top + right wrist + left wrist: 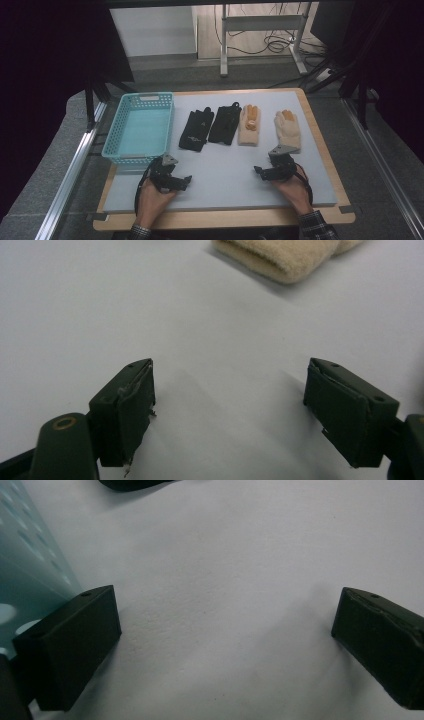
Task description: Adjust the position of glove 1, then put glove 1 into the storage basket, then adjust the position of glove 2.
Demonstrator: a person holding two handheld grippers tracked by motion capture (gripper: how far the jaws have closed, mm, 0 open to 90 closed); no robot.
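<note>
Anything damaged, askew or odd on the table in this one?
Mostly tidy: four gloves lie in a row beside the basket. One oddity: the pad on the right gripper looks frayed, with ragged, peeling edges on one finger. Both grippers, the left gripper too, are open over bare mat.

Grey carpet floor (45,165) around wooden table (320,145), white wall panel (150,30) behind, metal desk frame (260,30) with cables (272,42), dark curtains (45,45) both sides.

**Open jaws over a bare mat**

The left gripper (225,645) has its two black jaws spread wide above the pale grey mat (225,570), nothing between them. A turquoise basket (25,570) stands beside the left jaw; a dark glove (132,484) edges the top.
</note>
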